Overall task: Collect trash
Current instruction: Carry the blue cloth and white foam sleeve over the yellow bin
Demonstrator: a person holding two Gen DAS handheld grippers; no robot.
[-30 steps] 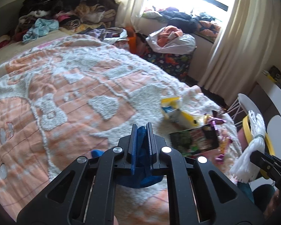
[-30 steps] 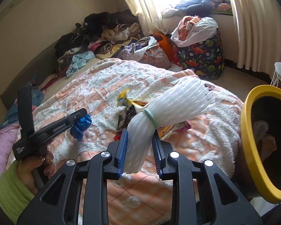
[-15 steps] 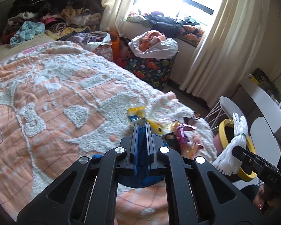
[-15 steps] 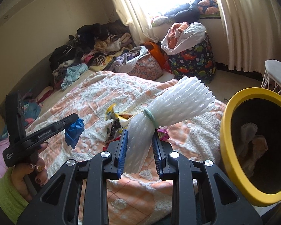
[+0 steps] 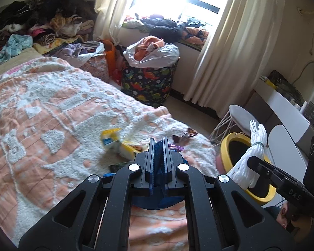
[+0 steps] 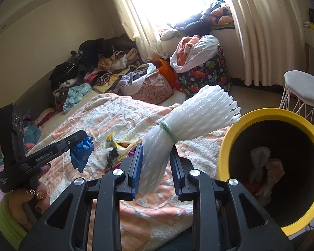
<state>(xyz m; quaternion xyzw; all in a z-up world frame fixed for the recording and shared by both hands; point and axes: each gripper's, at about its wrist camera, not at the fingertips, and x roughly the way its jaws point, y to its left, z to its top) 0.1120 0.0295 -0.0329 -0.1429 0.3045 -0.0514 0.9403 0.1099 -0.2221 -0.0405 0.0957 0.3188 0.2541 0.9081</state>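
Only the right view shows scraps inside the yellow bin point(image 6: 226, 146); right tongs point(image 6: 156, 156) clamp foam netting point(image 6: 190, 117), left tongs point(image 5: 158, 152) blue wrapper point(image 6: 81, 152).

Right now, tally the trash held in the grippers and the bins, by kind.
White foam net bundle in the right gripper: 1
Blue crumpled scrap in the left gripper: 1
Yellow-rimmed bin: 1
Total: 3

Both tongs point(image 5: 158, 146) point(image 6: 156, 152) clamped, left point(image 6: 81, 138) beside right.

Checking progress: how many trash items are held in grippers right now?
2: a blue scrap in the left gripper, a white foam net in the right gripper.
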